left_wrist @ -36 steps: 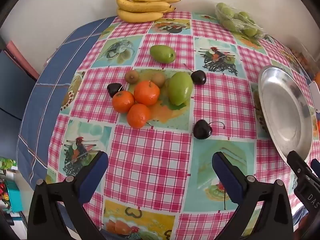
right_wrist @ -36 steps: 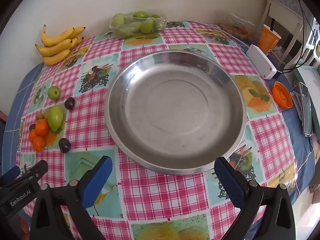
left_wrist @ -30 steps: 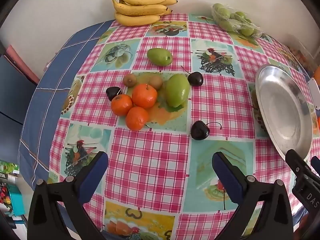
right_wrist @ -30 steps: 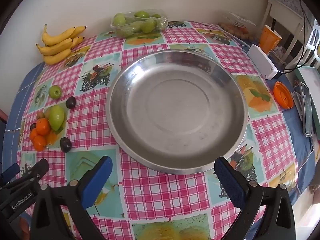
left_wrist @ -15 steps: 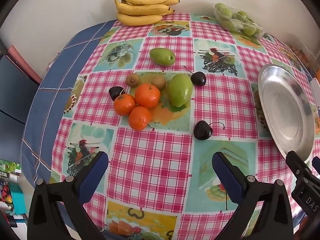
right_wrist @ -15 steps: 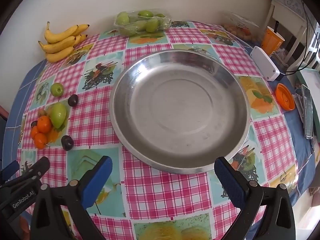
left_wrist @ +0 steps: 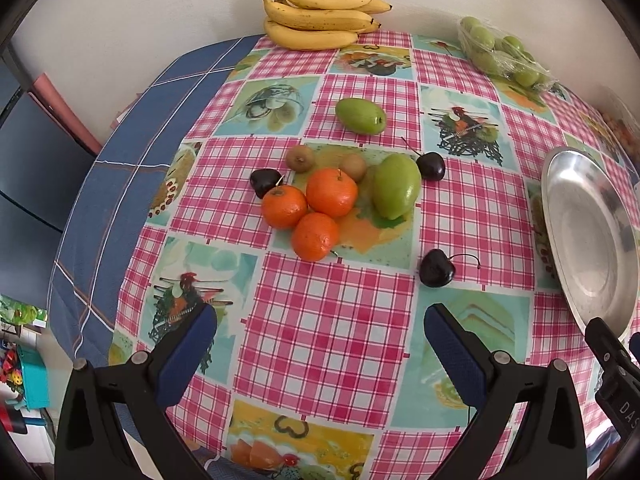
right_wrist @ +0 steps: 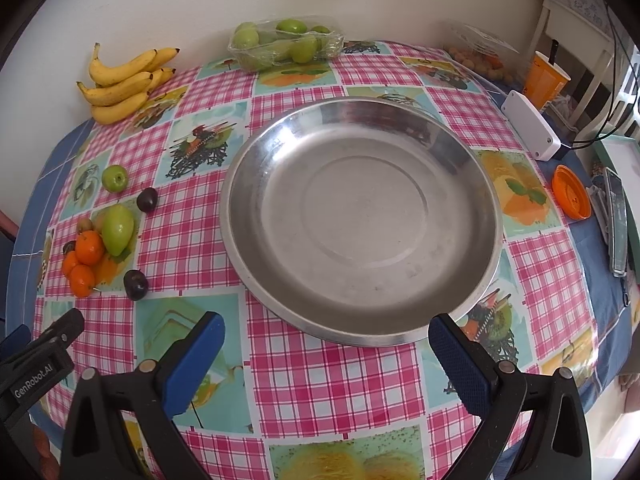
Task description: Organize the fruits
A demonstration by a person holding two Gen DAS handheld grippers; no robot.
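Note:
Three oranges [left_wrist: 316, 208] lie clustered mid-table beside a large green mango [left_wrist: 396, 186], two small kiwis [left_wrist: 300, 158], a smaller green fruit [left_wrist: 360, 116] and three dark cherries [left_wrist: 436, 269]. My left gripper [left_wrist: 320, 344] hangs open above the near tablecloth, short of the fruit, nothing between its fingers. An empty steel plate [right_wrist: 472, 184] fills the right wrist view, and its edge [left_wrist: 568, 264] shows at the right of the left wrist view. My right gripper [right_wrist: 326, 346] is open at the plate's near rim. The fruit cluster [right_wrist: 92, 248] lies left of the plate.
A banana bunch [left_wrist: 320, 20] and a wrapped tray of green fruit [left_wrist: 500, 52] sit by the back wall. A white box [right_wrist: 530, 126], orange cup [right_wrist: 544, 74], orange lid [right_wrist: 572, 192] and remote [right_wrist: 616, 220] stand right of the plate. The table edge drops off at left.
Both cameras drifted slightly; the fruit and plate shifted a little in view. Nothing on the table moved, and both grippers stayed open.

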